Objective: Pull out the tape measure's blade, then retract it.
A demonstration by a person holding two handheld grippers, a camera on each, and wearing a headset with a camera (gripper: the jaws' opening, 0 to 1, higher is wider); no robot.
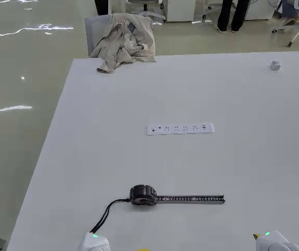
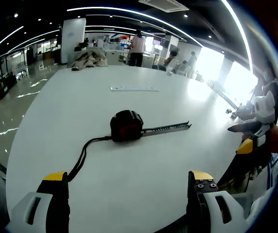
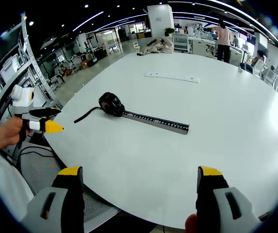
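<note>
A black tape measure [image 1: 143,195] lies on the white table [image 1: 233,99] near its front edge. Its blade [image 1: 191,198] is out flat to the right, and a black wrist strap [image 1: 105,214] trails to the left. In the left gripper view the case [image 2: 126,125] and blade [image 2: 165,128] lie ahead of my left gripper [image 2: 128,176], which is open and holds nothing. My right gripper [image 3: 140,171] is open too, well short of the case [image 3: 111,103] and blade [image 3: 156,122]. Both grippers hover off the near edge, left gripper [image 1: 93,243] and right gripper [image 1: 275,243].
A white power strip [image 1: 180,128] lies mid-table. A beige jacket [image 1: 126,42] drapes over a chair at the far left corner. A small grey object [image 1: 275,65] sits far right. People stand beyond the table. The table's left edge [image 1: 45,151] drops to the floor.
</note>
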